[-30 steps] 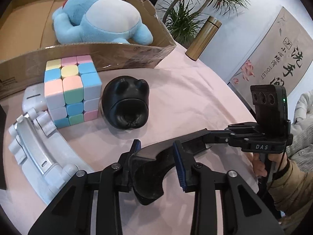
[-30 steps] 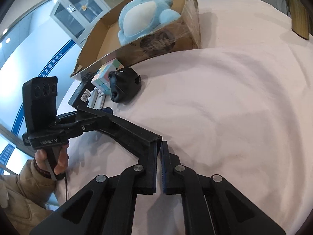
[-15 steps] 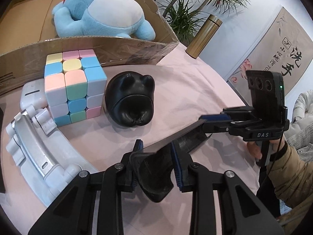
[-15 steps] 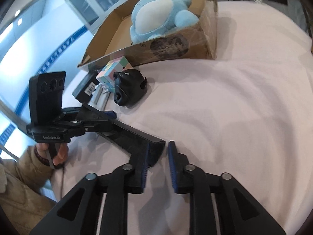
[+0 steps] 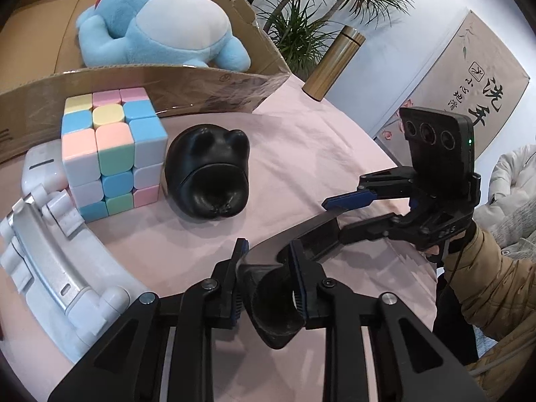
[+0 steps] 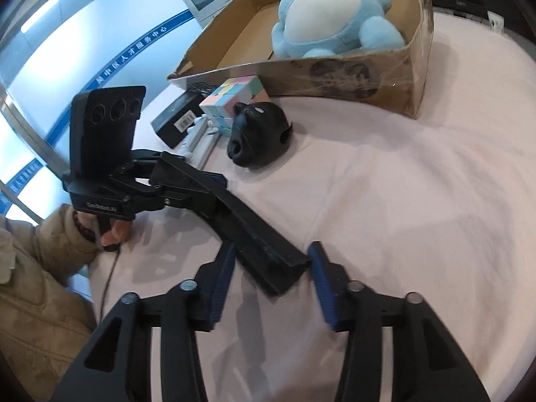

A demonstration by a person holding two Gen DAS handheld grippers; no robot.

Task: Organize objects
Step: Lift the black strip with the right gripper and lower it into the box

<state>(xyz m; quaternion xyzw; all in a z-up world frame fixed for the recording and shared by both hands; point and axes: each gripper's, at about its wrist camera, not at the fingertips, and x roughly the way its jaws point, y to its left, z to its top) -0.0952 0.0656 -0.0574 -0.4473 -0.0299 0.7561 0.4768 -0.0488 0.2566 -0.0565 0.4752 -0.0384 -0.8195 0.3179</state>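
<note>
A gold flask (image 5: 336, 62) stands before a leafy plant (image 5: 321, 6).

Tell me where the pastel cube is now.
In the left wrist view the pastel cube stands at left on the pink cloth, beside the black pouch and before the cardboard box.

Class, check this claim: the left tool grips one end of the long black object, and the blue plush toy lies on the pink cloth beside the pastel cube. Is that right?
Not quite. The left tool does grip one end of the long black object, but the blue plush toy lies inside the cardboard box, not on the pink cloth beside the pastel cube. The left wrist view shows this.
</note>
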